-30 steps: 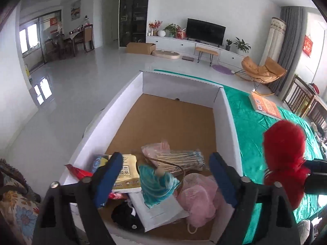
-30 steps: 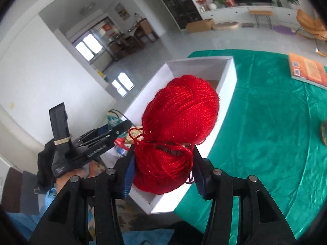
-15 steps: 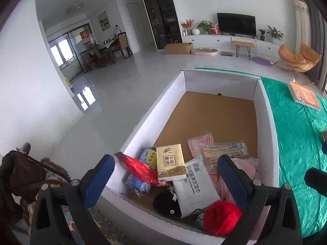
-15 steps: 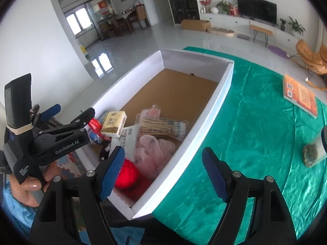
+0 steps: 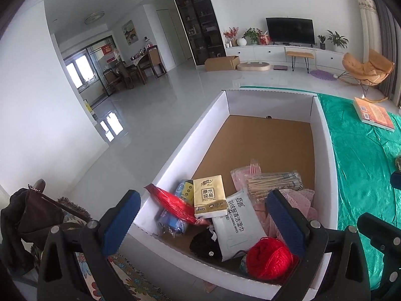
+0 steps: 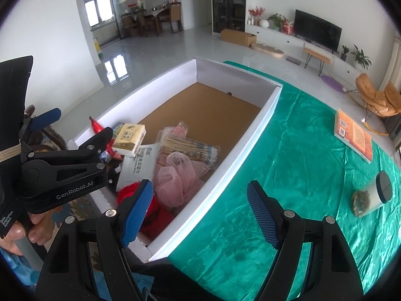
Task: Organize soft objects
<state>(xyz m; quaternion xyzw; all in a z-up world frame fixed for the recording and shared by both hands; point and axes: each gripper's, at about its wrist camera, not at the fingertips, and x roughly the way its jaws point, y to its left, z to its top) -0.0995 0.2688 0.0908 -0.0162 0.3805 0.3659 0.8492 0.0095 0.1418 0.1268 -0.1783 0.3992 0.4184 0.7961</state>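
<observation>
A: Left wrist view — what is shown?

B: The left gripper (image 5: pixel 203 218) stands wide, its blue-padded jaws parted with nothing pressed between them, above the near end of the long white cardboard box with a brown floor (image 5: pixel 323 150). The red ball of yarn (image 5: pixel 269 257) lies in the box's near corner, beside the white pack of wet wipes (image 5: pixel 238 222). Farther in lie the yellow tissue pack (image 5: pixel 208 195), the red foil packet (image 5: pixel 173 204), the clear bag of wooden sticks (image 5: pixel 273 184) and the pink mesh sponge (image 5: pixel 307 202).

A: And the right wrist view?

B: The right gripper (image 6: pixel 200 213) has just been opening; its jaws stand far apart and nothing lies between them. It hangs over the box's near right wall (image 6: pixel 240 150), where box meets green satin tablecloth (image 6: pixel 300 150). The yarn (image 6: pixel 155 212) rests inside the box, partly behind the near left pad. The left gripper (image 6: pixel 75 130), gripped by a hand (image 6: pixel 22 228), appears at left. On the cloth lie an orange book (image 6: pixel 354 135) and a clear jar with a black lid (image 6: pixel 372 197).
</observation>
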